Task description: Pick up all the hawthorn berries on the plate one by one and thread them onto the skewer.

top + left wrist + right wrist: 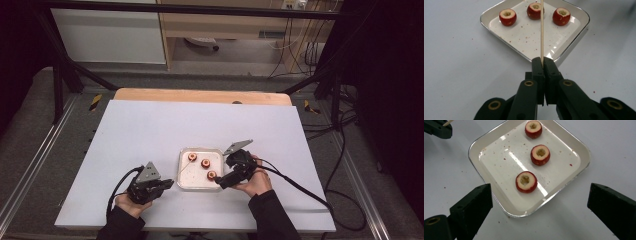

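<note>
Three red cored fruits lie in a white square tray [186,182] at the middle of the table. In the right gripper view the nearest fruit [526,182] sits between and beyond the wide-apart jaws of my right gripper [539,202], which hovers open over the tray's near rim [524,214]; two more fruits [540,154] [533,129] lie farther back. My left gripper [543,61] is shut on a thin wooden skewer [541,30] that points over the tray toward the middle fruit [535,11]. In the high view the left gripper [167,184] is just left of the tray and the right gripper [221,182] is at its right edge.
The tray rests on a white sheet [150,135] over a wooden table [200,95]. Red crumbs dot the tray floor and the sheet around it. Black cables [300,187] trail from the grippers, and a black frame with more cables stands beyond the table.
</note>
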A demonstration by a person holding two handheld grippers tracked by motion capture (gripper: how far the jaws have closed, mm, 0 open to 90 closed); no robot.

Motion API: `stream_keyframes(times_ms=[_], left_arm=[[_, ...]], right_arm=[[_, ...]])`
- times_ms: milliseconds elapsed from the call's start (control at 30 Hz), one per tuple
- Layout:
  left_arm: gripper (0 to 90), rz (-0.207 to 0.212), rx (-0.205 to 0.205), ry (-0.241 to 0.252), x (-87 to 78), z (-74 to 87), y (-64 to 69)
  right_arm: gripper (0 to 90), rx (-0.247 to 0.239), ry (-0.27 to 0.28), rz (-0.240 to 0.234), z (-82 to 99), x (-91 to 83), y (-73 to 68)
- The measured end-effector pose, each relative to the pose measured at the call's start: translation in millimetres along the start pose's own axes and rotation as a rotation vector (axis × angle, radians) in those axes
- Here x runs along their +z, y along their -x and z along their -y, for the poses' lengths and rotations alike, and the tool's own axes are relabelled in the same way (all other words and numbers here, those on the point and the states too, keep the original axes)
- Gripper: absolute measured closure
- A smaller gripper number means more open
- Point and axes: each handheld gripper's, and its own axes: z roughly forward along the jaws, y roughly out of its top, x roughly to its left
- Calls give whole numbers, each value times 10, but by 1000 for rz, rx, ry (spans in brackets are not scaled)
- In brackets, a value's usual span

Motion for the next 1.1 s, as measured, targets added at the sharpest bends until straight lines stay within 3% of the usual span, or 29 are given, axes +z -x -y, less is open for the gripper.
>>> stream_keyframes(times_ms=[367,567,700,767,1100], left_arm=[[882,-13,-7,5,-18,37,-13],[882,-14,-5,0,-11,39,-14],[882,-14,-4,1,-14,40,-18],[882,-13,-4,1,-12,41,-15],[882,-16,0,-1,-2,37,-9]], right_arm=[[160,30,-55,-28,-191,216,-44],[310,63,-137,-114,-231,290,51],[356,27,-202,-105,-265,354,46],[398,2,-209,-97,-281,398,18],[490,-8,-217,-102,-279,441,23]])
